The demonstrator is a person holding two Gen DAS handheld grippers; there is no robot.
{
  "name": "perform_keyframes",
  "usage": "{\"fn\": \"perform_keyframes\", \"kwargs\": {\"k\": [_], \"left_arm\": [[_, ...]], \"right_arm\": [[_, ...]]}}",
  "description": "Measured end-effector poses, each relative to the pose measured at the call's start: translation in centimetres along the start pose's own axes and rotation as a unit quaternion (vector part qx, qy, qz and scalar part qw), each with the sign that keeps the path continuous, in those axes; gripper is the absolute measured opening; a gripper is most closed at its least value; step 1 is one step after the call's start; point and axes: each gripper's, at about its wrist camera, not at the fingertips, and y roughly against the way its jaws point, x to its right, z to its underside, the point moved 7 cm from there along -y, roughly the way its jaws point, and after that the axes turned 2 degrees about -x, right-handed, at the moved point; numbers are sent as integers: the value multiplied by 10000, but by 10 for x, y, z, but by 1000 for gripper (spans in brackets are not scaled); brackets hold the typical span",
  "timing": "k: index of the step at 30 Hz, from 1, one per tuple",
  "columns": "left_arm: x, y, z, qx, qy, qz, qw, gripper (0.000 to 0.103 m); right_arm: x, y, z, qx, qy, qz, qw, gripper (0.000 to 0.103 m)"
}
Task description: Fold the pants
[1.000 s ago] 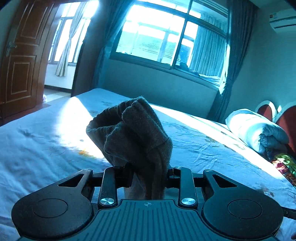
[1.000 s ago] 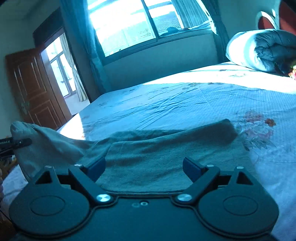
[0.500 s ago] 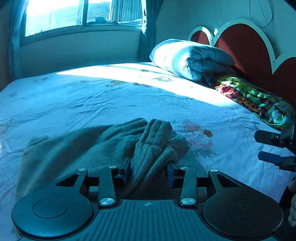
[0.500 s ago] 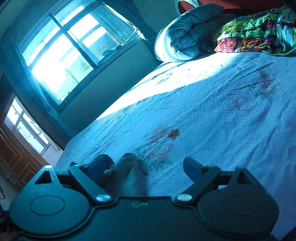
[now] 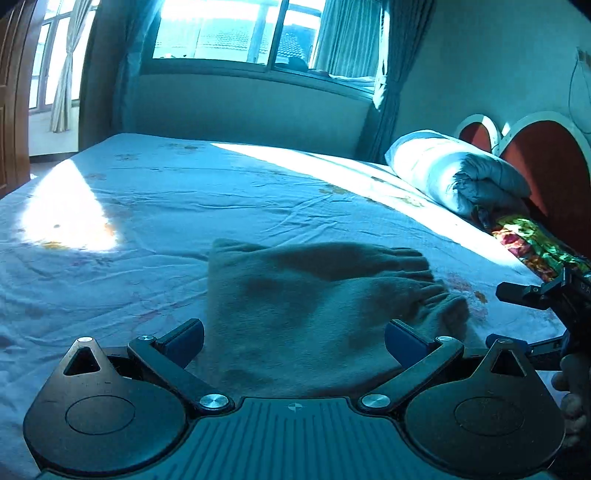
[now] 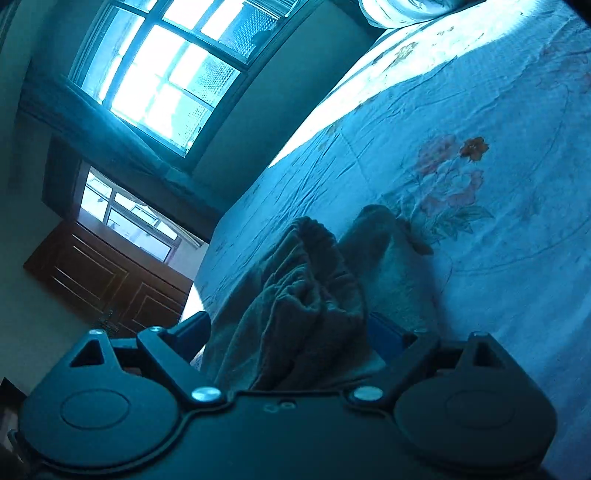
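The grey-brown pants point(image 5: 314, 299) lie folded on the blue floral bedsheet point(image 5: 184, 206), with the gathered waistband end toward the right. My left gripper point(image 5: 293, 338) is open just above the near edge of the pants and holds nothing. My right gripper point(image 6: 291, 332) is open, with a bunched fold of the pants point(image 6: 306, 280) lying between its fingers. The right gripper also shows at the right edge of the left wrist view point(image 5: 517, 317), fingers apart, beside the waistband end.
A rolled light quilt point(image 5: 454, 173) and a colourful pillow point(image 5: 532, 243) lie against the red headboard point(image 5: 546, 158) at the right. A window point(image 5: 258, 33) is behind the bed, a wooden door point(image 6: 110, 273) at the left.
My left gripper has let go of the pants leg and opened; the pants now lie folded flat. My right gripper has moved in over the bunched waistband end.
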Motion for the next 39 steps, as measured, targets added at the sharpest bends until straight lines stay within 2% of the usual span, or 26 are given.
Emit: {"fn": "perform_keyframes", "kwargs": {"k": [2,4,9,11,13,15,17,19,21,23,24,26,28,32,36,37,38,39], "left_arm": [[-18,-2,7,-152,26,-271,9995,103],[-30,-5,17,-314,85,-392,9987,103],[-34,-7,43,-597,97,60,9982,103],[-35,-11,50,-702,44,-2,9975,103],[-36,-15,53,-758,47,-49,9971,103],[-41,-19,57,-839,66,-282,9960,103],[-56,-23,58,-884,287,-665,9935,103],[-66,-23,59,-864,572,-649,9925,103],[-66,-23,61,-836,465,-775,9924,103],[-62,-24,62,-840,318,-883,9920,103],[-63,-25,63,-840,328,-893,9919,103],[-65,-26,64,-841,455,-851,9918,103],[-65,-26,64,-802,451,-892,9918,103],[-55,-17,56,-505,298,-1016,9931,103],[-49,-21,55,-580,351,-827,9943,103],[-48,-23,56,-622,398,-779,9942,103],[-48,-28,59,-704,465,-753,9936,103],[-48,-30,61,-756,491,-778,9929,103]], "right_arm": [[-2,-11,4,-69,-35,145,9999,86],[0,-23,7,-195,-148,264,9994,86],[0,-36,6,-147,-81,705,9974,86],[-5,-37,6,-155,39,798,9967,85],[-13,-36,7,-153,264,686,9972,84],[-15,-42,10,-283,361,816,9956,83],[-14,-45,11,-285,400,942,9943,83],[-16,-45,11,-224,494,1127,9922,80],[-19,-44,12,-206,547,1152,9916,81],[-20,-45,15,-274,594,1194,9907,75],[-20,-47,16,-327,632,1251,9896,52],[-21,-51,15,-386,586,1099,9915,45],[-23,-48,13,-377,661,934,9927,33],[-39,-18,3,-105,840,535,9950,27],[-31,16,3,206,812,458,9954,27],[-18,16,4,200,726,528,9958,27],[2,7,7,25,462,724,9963,27],[23,-4,12,-244,104,745,9969,31]]}}
